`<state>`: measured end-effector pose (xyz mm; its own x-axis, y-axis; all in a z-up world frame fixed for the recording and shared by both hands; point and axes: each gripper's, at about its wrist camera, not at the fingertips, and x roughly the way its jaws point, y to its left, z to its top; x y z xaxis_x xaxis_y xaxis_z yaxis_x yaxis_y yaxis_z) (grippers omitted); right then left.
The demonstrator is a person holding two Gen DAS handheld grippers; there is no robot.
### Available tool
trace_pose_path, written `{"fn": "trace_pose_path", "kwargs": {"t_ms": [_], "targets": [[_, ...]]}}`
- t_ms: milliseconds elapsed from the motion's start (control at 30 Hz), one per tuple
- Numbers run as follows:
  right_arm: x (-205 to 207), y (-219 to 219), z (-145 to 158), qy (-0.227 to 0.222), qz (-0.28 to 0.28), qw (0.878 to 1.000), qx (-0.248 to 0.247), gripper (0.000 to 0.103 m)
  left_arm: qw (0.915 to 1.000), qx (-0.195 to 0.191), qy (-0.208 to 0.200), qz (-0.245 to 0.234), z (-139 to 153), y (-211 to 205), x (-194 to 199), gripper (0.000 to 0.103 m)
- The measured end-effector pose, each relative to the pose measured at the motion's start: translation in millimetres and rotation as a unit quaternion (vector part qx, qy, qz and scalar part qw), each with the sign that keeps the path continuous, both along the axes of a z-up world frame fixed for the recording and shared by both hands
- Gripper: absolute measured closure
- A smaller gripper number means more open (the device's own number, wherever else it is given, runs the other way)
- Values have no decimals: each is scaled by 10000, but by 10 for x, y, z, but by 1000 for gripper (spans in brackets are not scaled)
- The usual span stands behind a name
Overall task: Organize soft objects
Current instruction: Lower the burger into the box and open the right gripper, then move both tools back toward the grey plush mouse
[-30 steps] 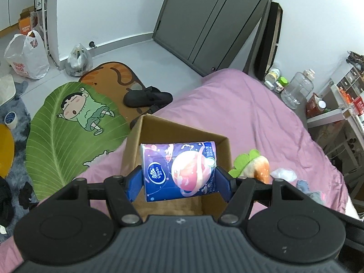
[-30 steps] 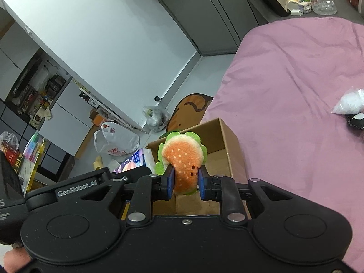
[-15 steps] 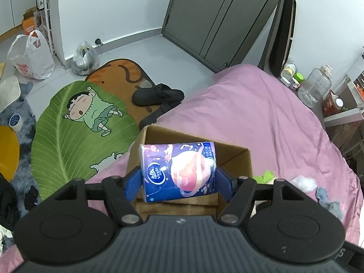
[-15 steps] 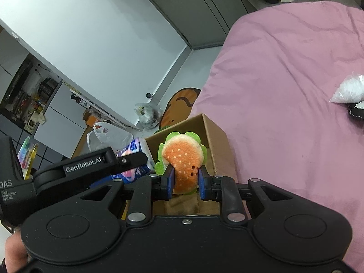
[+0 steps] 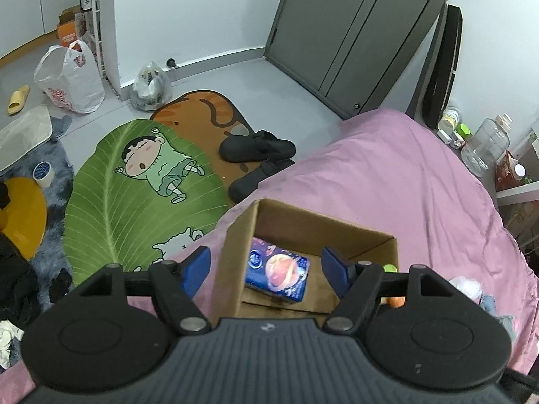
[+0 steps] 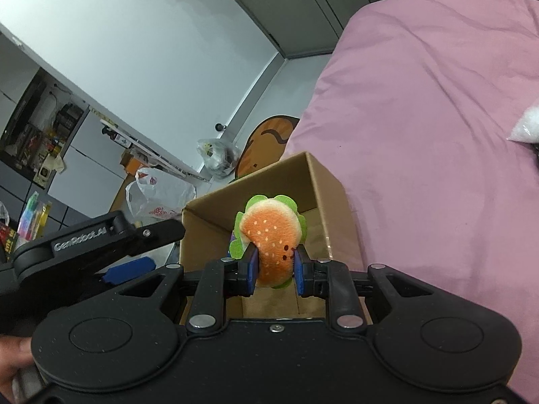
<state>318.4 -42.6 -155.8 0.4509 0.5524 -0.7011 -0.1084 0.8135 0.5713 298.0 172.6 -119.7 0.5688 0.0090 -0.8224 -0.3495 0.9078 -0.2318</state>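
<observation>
**Tissue pack in the box, plush burger held above it**

The left gripper [image 5: 266,269] is opening, its blue pads spread wide over the cardboard box [image 5: 235,256] with nothing pressed between them; the blue tissue pack [image 5: 278,274] lies below on the box floor, near the left wall. The right gripper [image 6: 273,269] is clamped on the plush burger [image 6: 271,239], which it holds above the box's open top. The box sits on the pink bedspread [image 6: 421,134] near the bed's edge. On the floor beyond lie a green leaf rug [image 5: 134,195] and black slippers [image 5: 257,149]
</observation>
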Motion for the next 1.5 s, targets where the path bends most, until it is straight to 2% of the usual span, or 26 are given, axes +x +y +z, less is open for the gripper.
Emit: {"fn": "trace_pose_path", "kwargs": {"t_ms": [200,233,333,533,600,700,900,1000,1133,1200,1500], "targets": [[43,96,30,-200,19,9996,-197,78,10000,-11,32,88,34,89,-111,32],[40,109,39,-257,19,9995,-187,72,9999,-16,28,115,43,102,-138,32],[27,90,88,-456,-180,9983,-304,43,9998,-28,60,181,58,122,-202,32],[-47,-49,200,-553,-280,9979,-179,43,9997,-82,76,228,149,72,-337,31],[-84,-88,233,-524,-286,9981,-178,43,9997,-93,76,227,179,46,-376,26],[-144,-145,309,-517,-283,9981,-177,42,9997,-46,44,236,237,-14,-439,24],[-292,-309,452,-702,-366,9959,-441,24,9999,11,-18,135,389,-175,-613,22],[-330,-420,518,-715,-359,9955,-500,19,9999,121,-40,89,457,-298,-684,13],[-423,-543,603,-740,-291,9947,-644,10,9995,305,-96,-57,540,-491,-760,9],[-477,-608,643,-757,-249,9942,-717,9,9992,374,-142,-89,580,-572,-806,1],[-690,-1070,812,-809,-391,9937,-664,5,9979,515,-333,-190,698,-968,-987,0]]}}
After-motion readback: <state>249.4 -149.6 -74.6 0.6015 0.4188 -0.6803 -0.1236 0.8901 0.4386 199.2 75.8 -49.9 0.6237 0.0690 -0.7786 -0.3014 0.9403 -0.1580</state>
